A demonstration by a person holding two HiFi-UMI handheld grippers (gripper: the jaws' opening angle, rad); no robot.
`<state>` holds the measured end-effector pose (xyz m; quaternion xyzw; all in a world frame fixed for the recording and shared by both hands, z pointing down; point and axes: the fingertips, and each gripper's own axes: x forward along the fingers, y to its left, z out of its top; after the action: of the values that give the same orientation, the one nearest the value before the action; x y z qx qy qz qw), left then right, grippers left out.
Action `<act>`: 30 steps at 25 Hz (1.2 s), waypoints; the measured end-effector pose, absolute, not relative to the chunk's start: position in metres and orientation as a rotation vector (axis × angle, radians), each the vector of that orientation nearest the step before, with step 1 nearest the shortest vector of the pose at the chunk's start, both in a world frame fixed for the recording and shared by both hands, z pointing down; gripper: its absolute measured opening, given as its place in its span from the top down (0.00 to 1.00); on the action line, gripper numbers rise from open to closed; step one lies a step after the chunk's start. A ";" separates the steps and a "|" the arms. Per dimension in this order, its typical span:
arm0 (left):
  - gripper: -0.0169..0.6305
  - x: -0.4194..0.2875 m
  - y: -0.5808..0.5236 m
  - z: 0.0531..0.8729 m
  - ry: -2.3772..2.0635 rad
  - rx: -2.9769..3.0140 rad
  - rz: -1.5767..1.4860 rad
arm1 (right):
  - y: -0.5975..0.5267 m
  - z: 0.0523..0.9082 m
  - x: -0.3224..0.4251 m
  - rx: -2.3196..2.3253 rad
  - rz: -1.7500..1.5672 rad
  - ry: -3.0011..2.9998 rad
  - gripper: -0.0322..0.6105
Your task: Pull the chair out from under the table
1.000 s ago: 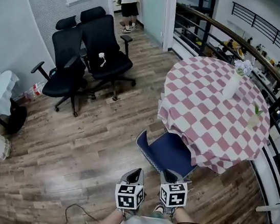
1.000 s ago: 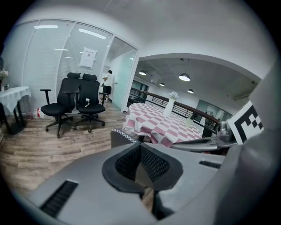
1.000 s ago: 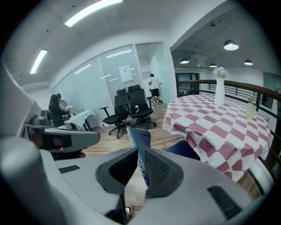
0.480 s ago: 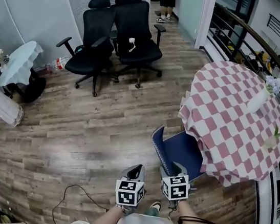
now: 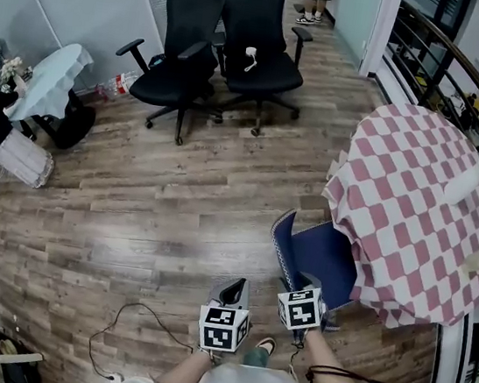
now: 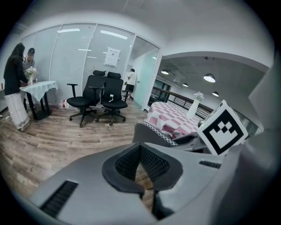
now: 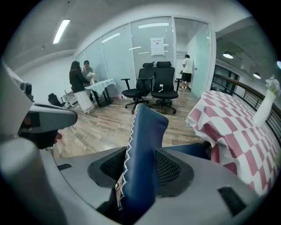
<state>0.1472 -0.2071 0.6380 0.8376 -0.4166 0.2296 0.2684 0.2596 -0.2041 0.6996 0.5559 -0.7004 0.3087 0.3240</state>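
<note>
A blue chair point(image 5: 323, 258) with white stitching stands half under the round table point(image 5: 422, 212) with its pink checked cloth. Its backrest point(image 7: 142, 145) rises upright between the jaws of my right gripper point(image 7: 140, 169), which have just been opening and now stand wide around it. In the head view that gripper point(image 5: 311, 288) sits at the backrest's near end. My left gripper point(image 5: 232, 291) hangs beside it over bare floor. Its jaws point(image 6: 141, 169) are shut with nothing in them. The chair point(image 6: 153, 134) lies ahead and to its right.
Two black office chairs point(image 5: 242, 45) stand at the back. A small white-clothed table point(image 5: 47, 84) with people beside it is at the left. A black cable point(image 5: 127, 330) lies by my feet. A white vase point(image 5: 467, 178) stands on the round table, with a railing point(image 5: 468, 77) behind.
My right gripper has sunk toward the chair's backrest and rolled. The left gripper has shifted a little. The head view has swung, so the table now sits farther right.
</note>
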 end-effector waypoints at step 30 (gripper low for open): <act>0.97 0.099 -0.210 0.633 -1.190 2.215 0.576 | -0.204 0.716 0.261 1.403 0.870 -1.699 0.81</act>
<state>0.0989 -0.2095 0.6333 0.8249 -0.4433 0.2146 0.2774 0.2610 -0.2041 0.7159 0.5485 -0.6644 0.3401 0.3769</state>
